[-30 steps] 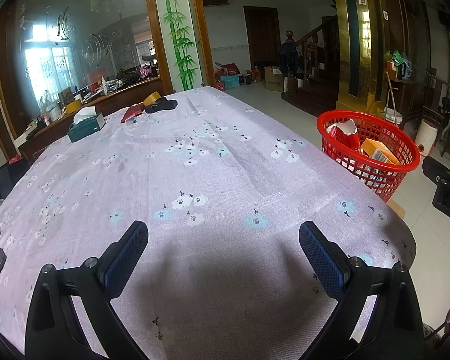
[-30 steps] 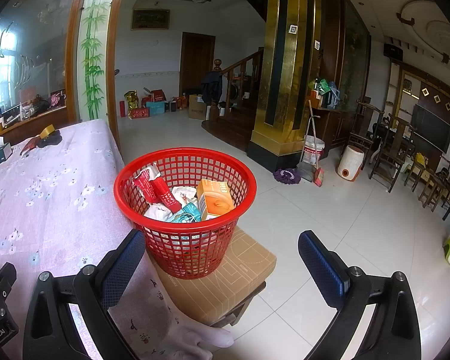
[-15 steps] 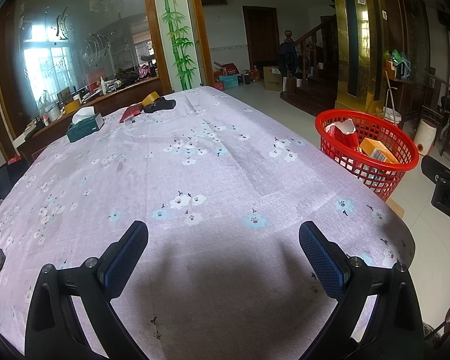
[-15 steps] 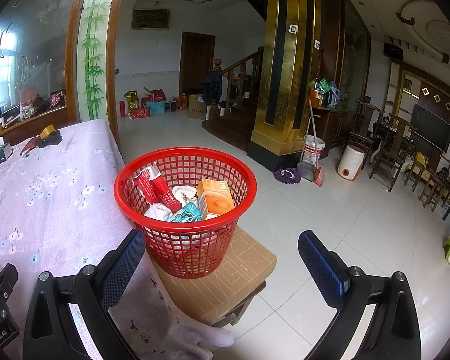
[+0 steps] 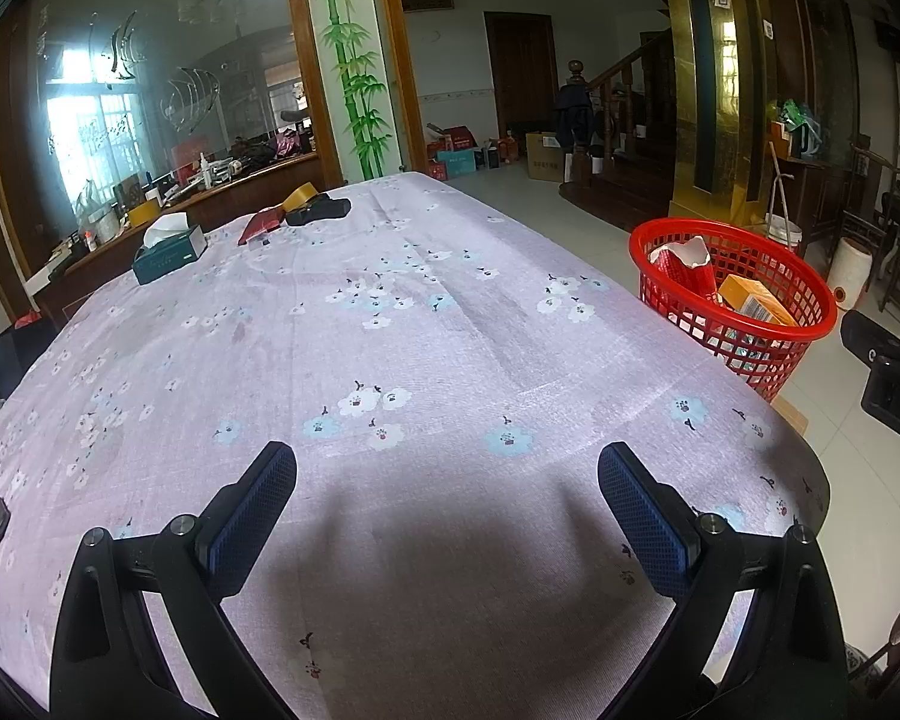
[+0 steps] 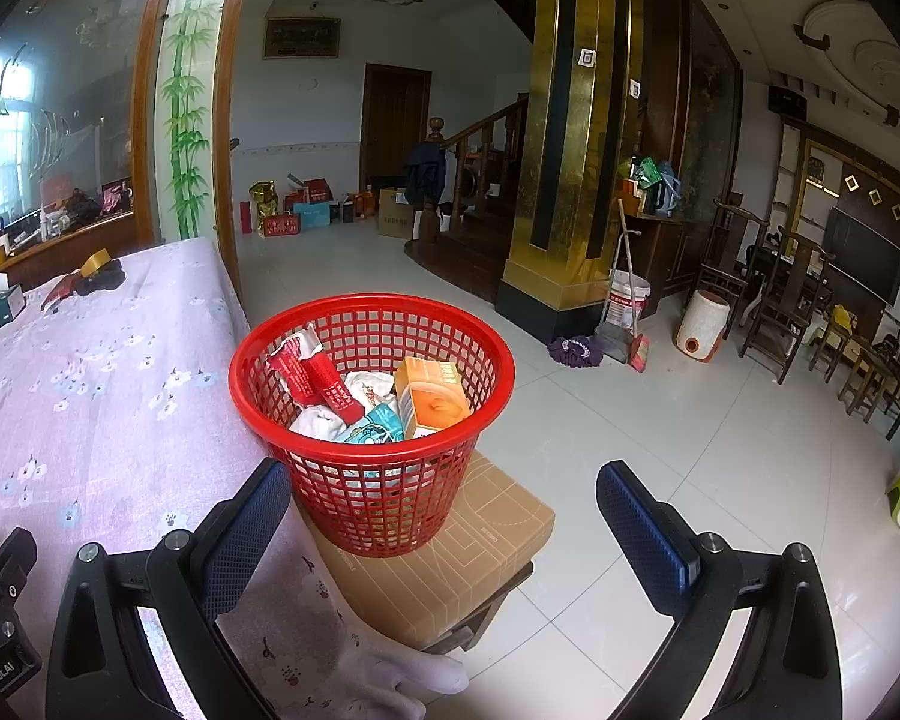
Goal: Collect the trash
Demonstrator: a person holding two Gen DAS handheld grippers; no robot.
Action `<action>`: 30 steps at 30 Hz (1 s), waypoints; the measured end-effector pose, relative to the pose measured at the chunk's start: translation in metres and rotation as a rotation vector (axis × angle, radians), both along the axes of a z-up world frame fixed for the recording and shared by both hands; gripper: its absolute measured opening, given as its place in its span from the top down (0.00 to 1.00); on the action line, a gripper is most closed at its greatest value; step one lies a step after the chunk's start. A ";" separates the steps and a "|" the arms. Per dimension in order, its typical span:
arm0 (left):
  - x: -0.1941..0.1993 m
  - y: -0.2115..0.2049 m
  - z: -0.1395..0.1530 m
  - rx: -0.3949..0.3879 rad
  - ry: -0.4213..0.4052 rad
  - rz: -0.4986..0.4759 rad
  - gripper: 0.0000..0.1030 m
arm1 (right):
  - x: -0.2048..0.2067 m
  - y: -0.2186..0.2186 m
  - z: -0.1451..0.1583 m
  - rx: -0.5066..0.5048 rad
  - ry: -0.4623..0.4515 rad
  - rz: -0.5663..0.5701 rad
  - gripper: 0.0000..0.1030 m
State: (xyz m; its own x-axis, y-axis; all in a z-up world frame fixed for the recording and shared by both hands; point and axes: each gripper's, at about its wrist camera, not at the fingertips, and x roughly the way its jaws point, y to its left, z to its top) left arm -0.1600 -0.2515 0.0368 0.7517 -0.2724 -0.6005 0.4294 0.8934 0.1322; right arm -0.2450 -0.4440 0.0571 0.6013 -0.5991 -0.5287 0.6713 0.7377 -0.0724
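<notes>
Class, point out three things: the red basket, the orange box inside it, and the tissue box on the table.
red basket [image 6: 243, 387], right wrist view, left rim.
orange box [image 6: 435, 399], right wrist view, front face.
tissue box [image 5: 171, 252], left wrist view, dark side.

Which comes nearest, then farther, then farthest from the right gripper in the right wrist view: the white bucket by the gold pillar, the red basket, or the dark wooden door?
1. Red basket, just ahead of the right gripper, on a cardboard box.
2. White bucket, farther off to the right, beside the gold pillar.
3. Dark wooden door, in the back wall.
</notes>
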 end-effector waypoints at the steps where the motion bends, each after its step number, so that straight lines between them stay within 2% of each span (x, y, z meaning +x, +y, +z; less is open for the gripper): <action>1: 0.000 0.000 0.000 0.001 0.000 0.000 0.03 | 0.000 0.000 -0.001 0.000 0.001 0.000 0.00; 30: 0.001 0.008 -0.002 -0.022 0.016 0.008 0.03 | 0.006 0.005 -0.001 -0.014 0.016 0.021 0.00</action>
